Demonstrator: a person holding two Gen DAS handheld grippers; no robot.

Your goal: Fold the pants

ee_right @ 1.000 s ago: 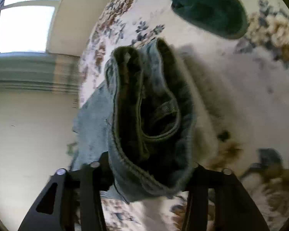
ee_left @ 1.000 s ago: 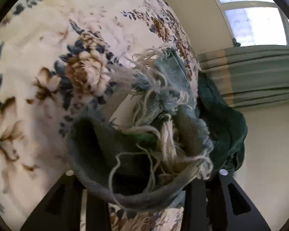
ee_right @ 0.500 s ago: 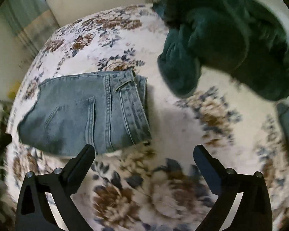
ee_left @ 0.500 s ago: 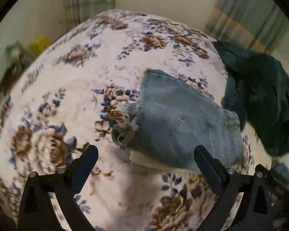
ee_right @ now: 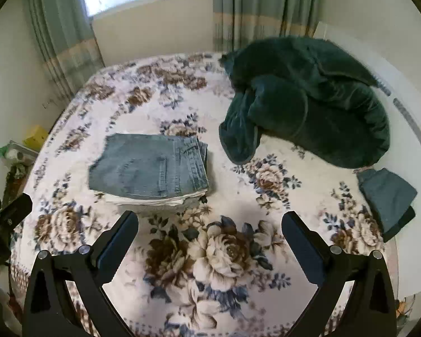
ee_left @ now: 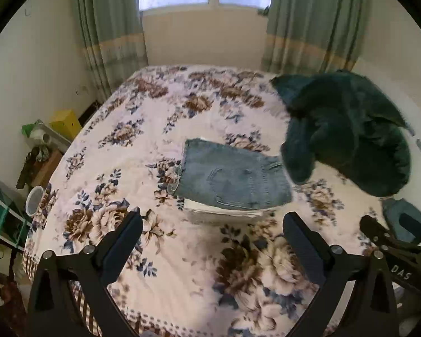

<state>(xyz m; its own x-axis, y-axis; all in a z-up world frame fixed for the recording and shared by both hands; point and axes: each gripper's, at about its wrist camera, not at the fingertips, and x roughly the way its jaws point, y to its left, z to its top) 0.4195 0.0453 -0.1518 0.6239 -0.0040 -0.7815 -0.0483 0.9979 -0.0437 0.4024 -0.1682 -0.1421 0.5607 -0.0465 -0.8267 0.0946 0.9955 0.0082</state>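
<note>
Folded light-blue jeans (ee_left: pixel 233 177) lie on a folded white garment (ee_left: pixel 224 210) in the middle of the floral bed (ee_left: pixel 154 266). They also show in the right wrist view (ee_right: pixel 151 168). My left gripper (ee_left: pixel 210 233) is open and empty, well back from the jeans near the bed's front. My right gripper (ee_right: pixel 207 233) is open and empty too, at a like distance. The right gripper's body shows at the right edge of the left wrist view (ee_left: pixel 393 250).
A dark green blanket (ee_right: pixel 303 104) is heaped at the back right of the bed. Another folded dark blue garment (ee_right: pixel 387 196) lies at the right edge. Clutter, a yellow box (ee_left: pixel 66 122) and a cup (ee_left: pixel 33 199) stand left of the bed. Curtains and window behind.
Both grippers let go of the jeans, opened, and pulled back and up from the bed. The jeans now lie folded on the white garment.
</note>
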